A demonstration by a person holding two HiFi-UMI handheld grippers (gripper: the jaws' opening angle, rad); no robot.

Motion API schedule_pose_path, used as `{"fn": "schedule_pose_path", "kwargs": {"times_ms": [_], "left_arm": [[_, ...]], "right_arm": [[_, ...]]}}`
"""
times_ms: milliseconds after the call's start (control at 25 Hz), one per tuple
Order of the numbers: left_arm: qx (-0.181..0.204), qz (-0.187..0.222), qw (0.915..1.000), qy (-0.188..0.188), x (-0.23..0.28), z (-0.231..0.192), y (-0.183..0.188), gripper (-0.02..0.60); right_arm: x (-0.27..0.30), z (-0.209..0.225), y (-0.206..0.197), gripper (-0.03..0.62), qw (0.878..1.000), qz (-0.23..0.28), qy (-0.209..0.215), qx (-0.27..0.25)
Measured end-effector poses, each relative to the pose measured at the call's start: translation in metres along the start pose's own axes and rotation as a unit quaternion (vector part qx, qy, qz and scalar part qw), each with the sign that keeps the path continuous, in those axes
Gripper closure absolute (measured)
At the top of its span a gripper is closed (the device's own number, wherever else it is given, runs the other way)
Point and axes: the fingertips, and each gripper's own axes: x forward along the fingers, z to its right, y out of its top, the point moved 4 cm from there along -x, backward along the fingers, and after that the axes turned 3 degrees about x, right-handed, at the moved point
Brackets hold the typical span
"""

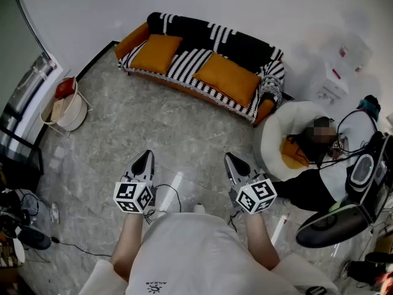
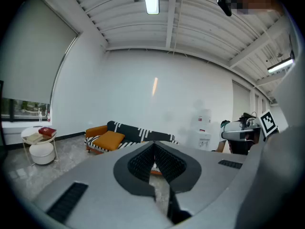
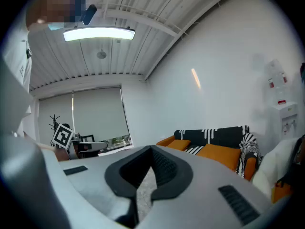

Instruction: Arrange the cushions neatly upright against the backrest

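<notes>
Standing well apart from the striped sofa (image 1: 187, 63). Left orange cushion (image 1: 156, 53) and right orange cushion (image 1: 228, 77): both flat on the seat, neither up against the backrest (image 1: 196, 32). My left gripper (image 1: 144, 157) and my right gripper (image 1: 233, 161): jaws pressed together, nothing held. Best approach: close in, open wide, take each cushion by its near edge, tip it upright. Head view alone shows how both cushions lie; right gripper view alone shows the window blind (image 3: 95, 116).

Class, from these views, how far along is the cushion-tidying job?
Done: nothing; the left cushion and right cushion lie flat on the sofa seat. In hand: nothing; left gripper and right gripper are shut, empty. Left: stand both against the backrest.
</notes>
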Motion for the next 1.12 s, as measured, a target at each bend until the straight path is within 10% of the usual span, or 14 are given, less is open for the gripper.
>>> {"fn": "schedule_pose_path", "kwargs": {"times_ms": [1120], "left_arm": [[-0.013,-0.027,0.9988,0.038,0.06,0.005,-0.012,0.563]], "right_arm": [[0.05,0.038,-0.01,0.569,0.994,-0.044,0.096,0.021]]}}
